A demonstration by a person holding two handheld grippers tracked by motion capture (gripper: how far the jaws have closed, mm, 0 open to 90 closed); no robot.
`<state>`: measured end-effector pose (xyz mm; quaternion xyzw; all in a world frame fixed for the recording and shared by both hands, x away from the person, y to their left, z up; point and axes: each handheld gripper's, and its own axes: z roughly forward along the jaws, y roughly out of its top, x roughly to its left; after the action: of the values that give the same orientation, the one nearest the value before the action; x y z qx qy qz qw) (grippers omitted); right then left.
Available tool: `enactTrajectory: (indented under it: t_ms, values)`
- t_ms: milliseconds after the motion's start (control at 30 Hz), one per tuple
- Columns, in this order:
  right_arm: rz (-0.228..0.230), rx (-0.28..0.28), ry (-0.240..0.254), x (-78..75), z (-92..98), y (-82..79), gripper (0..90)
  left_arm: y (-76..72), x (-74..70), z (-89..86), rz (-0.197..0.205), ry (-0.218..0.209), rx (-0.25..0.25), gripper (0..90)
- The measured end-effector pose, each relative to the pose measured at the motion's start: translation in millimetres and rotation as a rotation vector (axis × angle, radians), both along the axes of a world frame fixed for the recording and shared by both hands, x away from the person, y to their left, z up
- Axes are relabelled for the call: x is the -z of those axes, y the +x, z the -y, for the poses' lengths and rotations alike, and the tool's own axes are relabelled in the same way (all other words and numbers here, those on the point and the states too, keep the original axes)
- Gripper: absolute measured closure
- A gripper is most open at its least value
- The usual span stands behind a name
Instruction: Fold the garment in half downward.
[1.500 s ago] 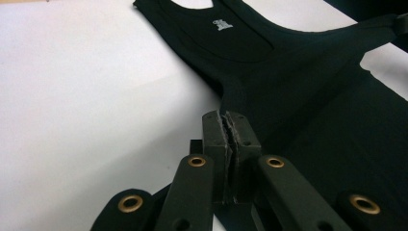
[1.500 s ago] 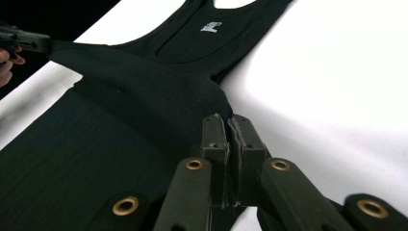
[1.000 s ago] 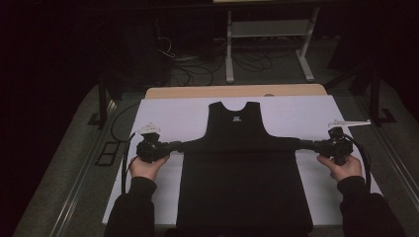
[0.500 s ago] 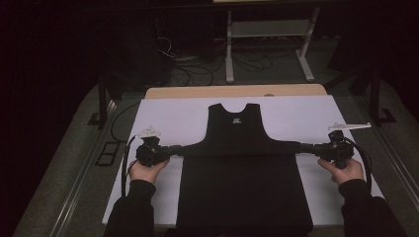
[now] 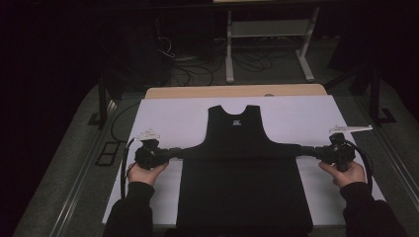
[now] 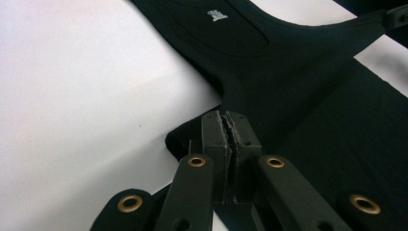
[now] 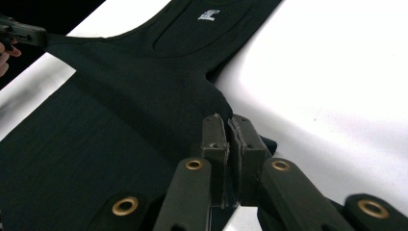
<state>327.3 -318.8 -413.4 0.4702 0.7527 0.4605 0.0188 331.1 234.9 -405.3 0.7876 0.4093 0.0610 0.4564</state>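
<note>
Black tank top [image 5: 244,173] flat on white sheet [image 5: 173,118], left gripper [image 5: 170,152] at 9 o'clock, right gripper [image 5: 307,151] at 3, close-ups show both clamped tight on fabric, overhead shows floor cables [image 5: 197,69] at 12.

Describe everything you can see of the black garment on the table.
The black sleeveless top looks like a soft knit, with a scooped neck and a small white label inside the collar. It lies flat on the white sheet, neck away from the person, hem at the near edge. The left gripper and right gripper are each shut on a side edge below an armhole, pulling the fabric outward into taut points.
</note>
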Motion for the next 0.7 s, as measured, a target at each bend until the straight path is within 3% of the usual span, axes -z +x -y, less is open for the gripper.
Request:
enactTrajectory:
  t_ms: [700]
  values:
    - [-0.06,-0.03,-0.017,5.4,-2.1,-15.9,84.3,-15.9,7.1,-0.3,-0.049,0.024,0.027,86.6]
